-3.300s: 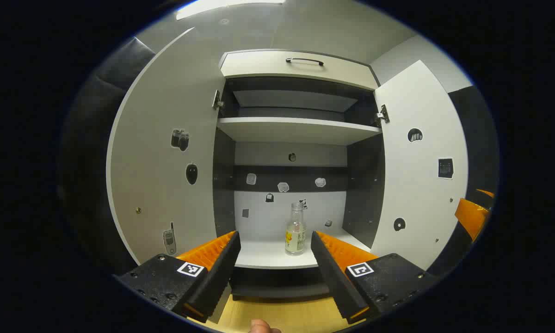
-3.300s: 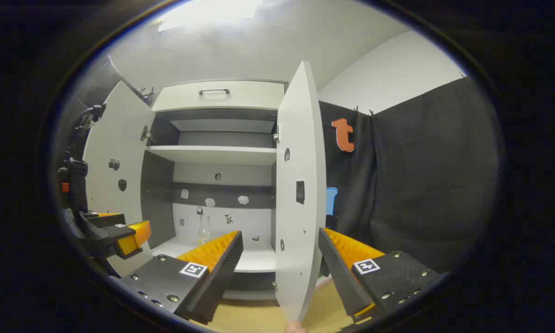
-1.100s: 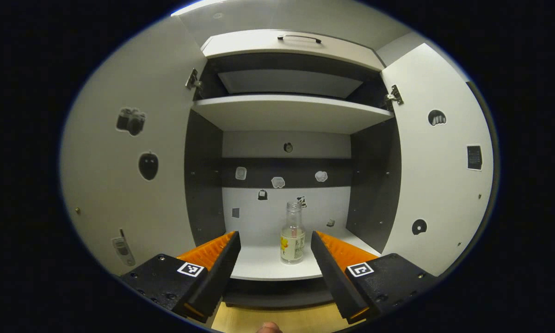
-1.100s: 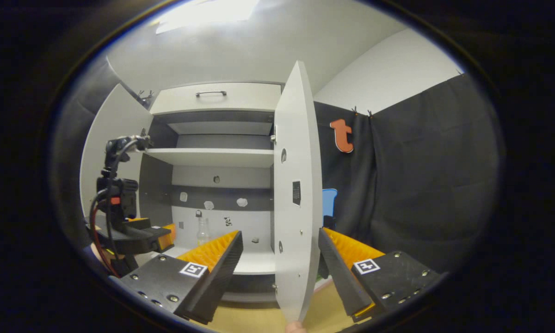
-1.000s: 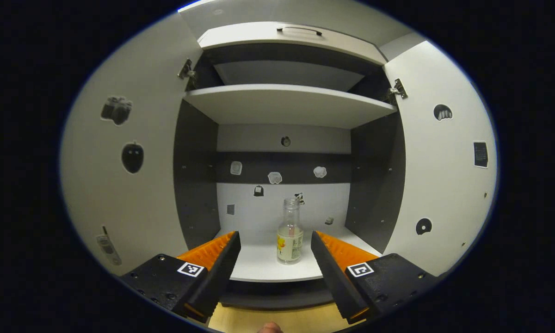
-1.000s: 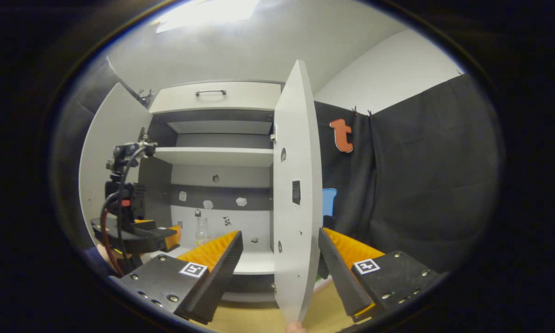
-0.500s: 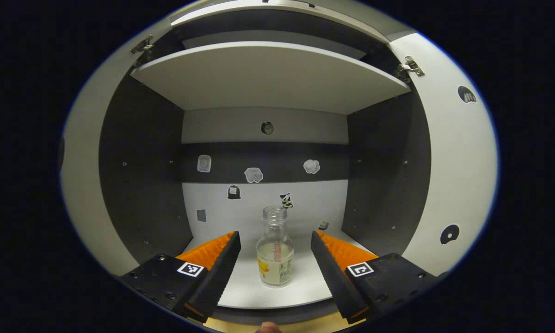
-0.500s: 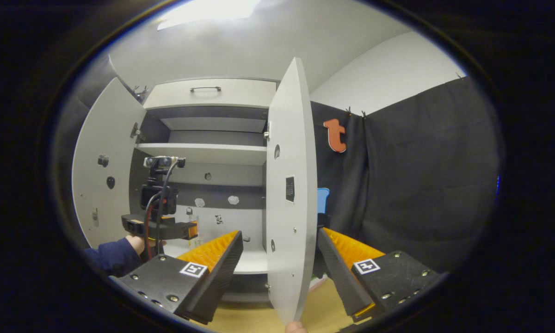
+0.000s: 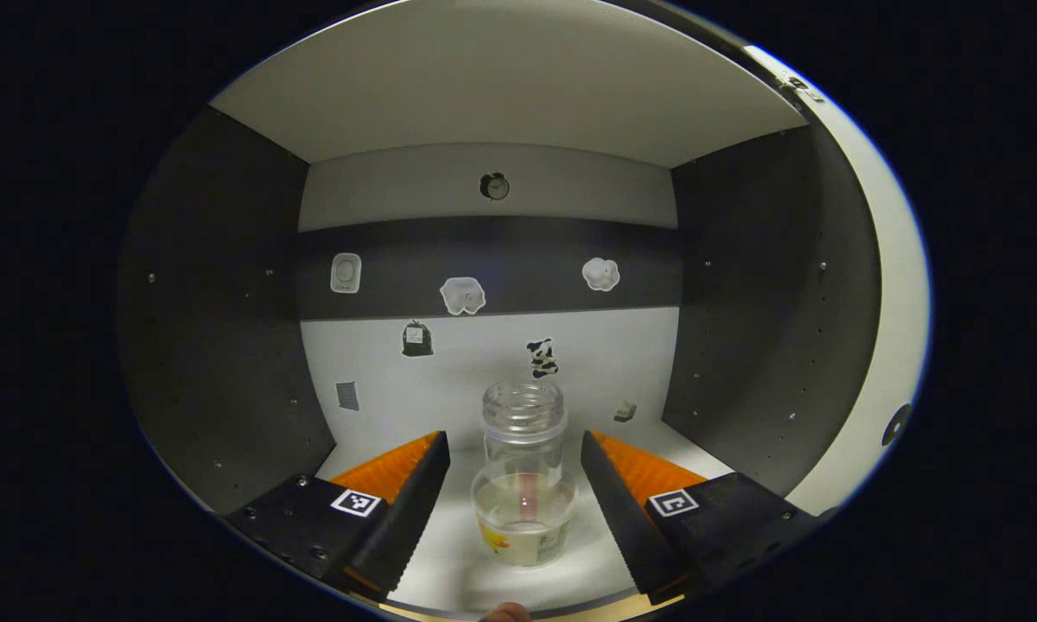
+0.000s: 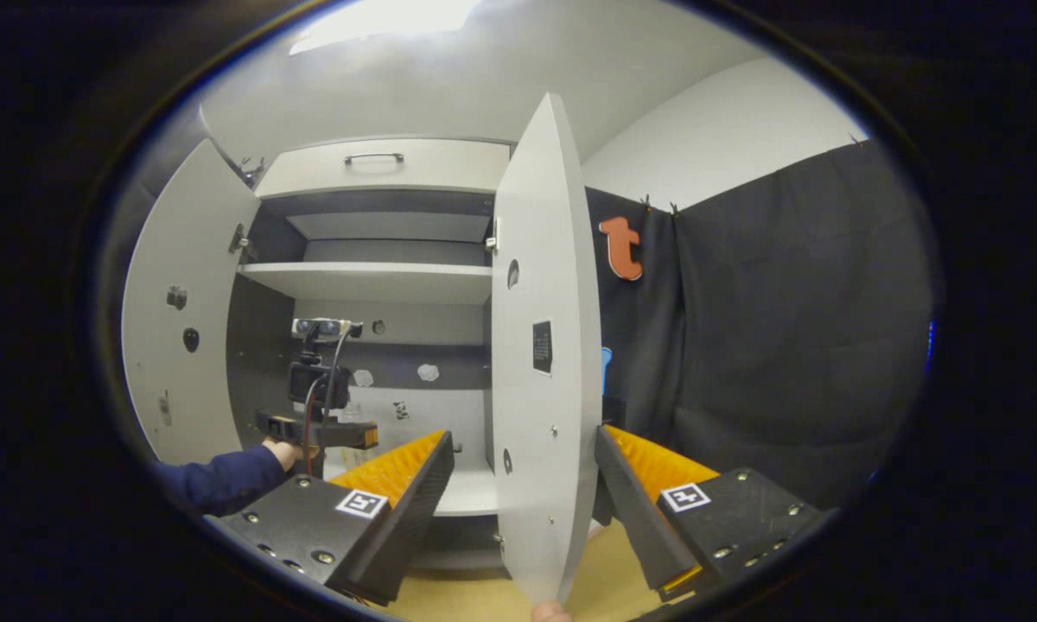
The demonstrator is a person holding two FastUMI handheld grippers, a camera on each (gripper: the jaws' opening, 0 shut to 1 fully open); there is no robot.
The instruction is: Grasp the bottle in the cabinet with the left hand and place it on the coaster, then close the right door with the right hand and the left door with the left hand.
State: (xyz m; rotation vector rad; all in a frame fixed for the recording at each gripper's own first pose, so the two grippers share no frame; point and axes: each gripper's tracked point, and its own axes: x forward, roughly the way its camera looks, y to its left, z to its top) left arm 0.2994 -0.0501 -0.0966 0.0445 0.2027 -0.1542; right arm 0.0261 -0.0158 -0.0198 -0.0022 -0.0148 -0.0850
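The cabinet (image 9: pixel 225 328) is taking up most of the left gripper view: flat matt panels, dark grey side walls, a pale back wall crossed by a dark band, and a pale shelf (image 9: pixel 518 86) overhead. Small die-cut stickers (image 9: pixel 462 295) are dotting the back wall. In the right gripper view the right door (image 10: pixel 543 363), a smooth pale slab with a rounded lower corner, is standing open edge-on at centre frame, and the left door (image 10: pixel 181 328) is swung wide at the left. The left gripper (image 9: pixel 512 484) is reaching in low at the bottom centre, its ridged, saw-toothed fingers spread wide and flanking the bottle (image 9: pixel 524 492) without touching it. The bottle is a clear glass one, round-bellied with a wide threaded neck and no cap, standing upright on the cabinet's pale floor, a little clear liquid inside. The right gripper (image 10: pixel 523 492) is waiting at the bottom of its view, fingers spread either side of the right door's edge.
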